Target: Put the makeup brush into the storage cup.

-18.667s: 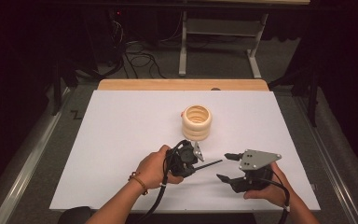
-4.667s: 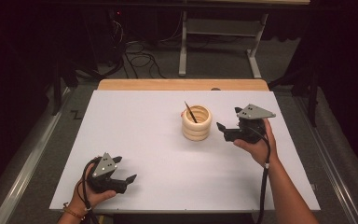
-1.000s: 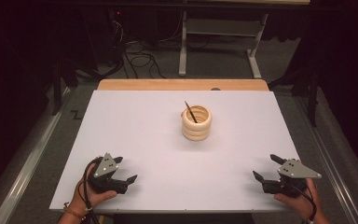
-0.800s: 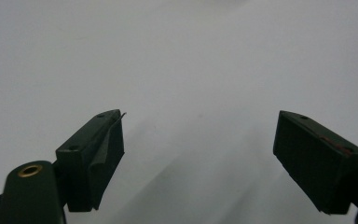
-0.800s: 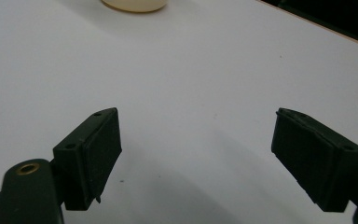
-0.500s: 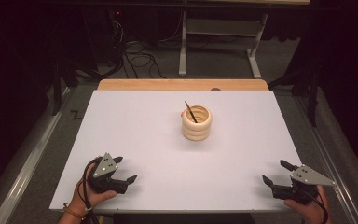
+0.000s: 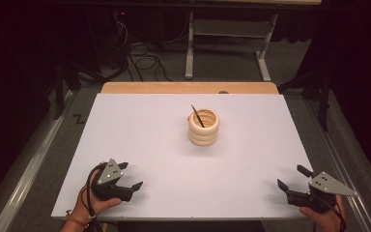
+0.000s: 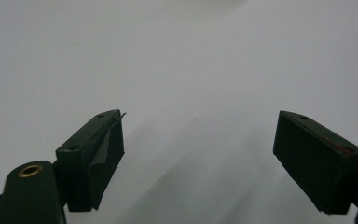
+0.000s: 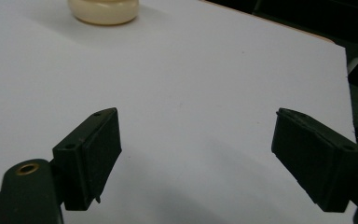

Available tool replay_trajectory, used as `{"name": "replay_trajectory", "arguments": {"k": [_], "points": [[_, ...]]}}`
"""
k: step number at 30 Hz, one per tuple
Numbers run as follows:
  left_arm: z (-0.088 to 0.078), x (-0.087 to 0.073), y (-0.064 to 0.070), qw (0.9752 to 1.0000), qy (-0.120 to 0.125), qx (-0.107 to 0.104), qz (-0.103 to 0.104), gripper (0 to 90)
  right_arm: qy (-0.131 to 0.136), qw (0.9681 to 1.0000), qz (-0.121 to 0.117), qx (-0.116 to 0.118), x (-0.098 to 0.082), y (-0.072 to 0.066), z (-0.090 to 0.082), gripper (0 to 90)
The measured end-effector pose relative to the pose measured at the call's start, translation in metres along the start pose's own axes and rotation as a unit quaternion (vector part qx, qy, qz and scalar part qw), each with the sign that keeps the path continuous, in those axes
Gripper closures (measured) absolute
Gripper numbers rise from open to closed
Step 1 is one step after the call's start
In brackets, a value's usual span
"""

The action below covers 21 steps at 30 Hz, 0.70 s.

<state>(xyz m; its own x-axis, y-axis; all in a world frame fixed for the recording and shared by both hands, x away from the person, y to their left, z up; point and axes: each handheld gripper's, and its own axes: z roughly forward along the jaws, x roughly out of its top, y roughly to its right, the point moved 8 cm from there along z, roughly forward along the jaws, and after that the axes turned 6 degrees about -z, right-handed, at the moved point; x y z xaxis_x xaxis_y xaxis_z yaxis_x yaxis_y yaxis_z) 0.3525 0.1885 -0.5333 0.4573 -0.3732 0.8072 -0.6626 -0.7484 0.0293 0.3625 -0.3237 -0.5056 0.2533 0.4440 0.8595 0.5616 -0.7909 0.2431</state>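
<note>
**Jaws wide and empty on both sides; ring stack and stick stand apart from them**

Jaws of the left gripper point(image 7: 125, 181) stand spread wide with nothing between them, as its own view confirms over bare white table point(image 7: 140, 135); jaws of the right gripper point(image 7: 294, 178) are likewise spread wide and hold nothing. Both grippers rest at the near edge of the table, well apart from the ring stack point(image 7: 204, 127), one to the near left of it and one to the near right.

The ring stack, three pale rings one upon another, stands upright toward the far middle of the table; a thin dark stick point(image 7: 197, 115) leans inside it, its upper end tilted toward the far left of the stack's rim. The base of the stack also appears at the top of the right gripper view point(image 9: 103, 10).

Judgement on handling: the stick looks light, stiff and slender, liable to slip or roll; best taken at its exposed upper end, above the rim. The rings look rigid and smooth; whether they are joined cannot be told; a sideways nudge may shift them.
</note>
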Motion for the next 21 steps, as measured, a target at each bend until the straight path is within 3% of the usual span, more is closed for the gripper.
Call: {"name": "replay_trajectory", "arguments": {"k": [6, 21], "points": [[-0.0013, -0.0004, -0.0004, 1.0, 0.004, -0.001, -0.001, 17.1, 0.006, 0.9999, 0.002, -0.014, 0.0019, 0.0041, -0.0035, 16.5], [-0.0003, -0.0001, -0.0003, 1.0, 0.001, 0.0, -0.002, 17.1, 0.004, 0.9998, -0.003, -0.018, 0.0025, 0.0037, -0.0037, 16.4]]}}
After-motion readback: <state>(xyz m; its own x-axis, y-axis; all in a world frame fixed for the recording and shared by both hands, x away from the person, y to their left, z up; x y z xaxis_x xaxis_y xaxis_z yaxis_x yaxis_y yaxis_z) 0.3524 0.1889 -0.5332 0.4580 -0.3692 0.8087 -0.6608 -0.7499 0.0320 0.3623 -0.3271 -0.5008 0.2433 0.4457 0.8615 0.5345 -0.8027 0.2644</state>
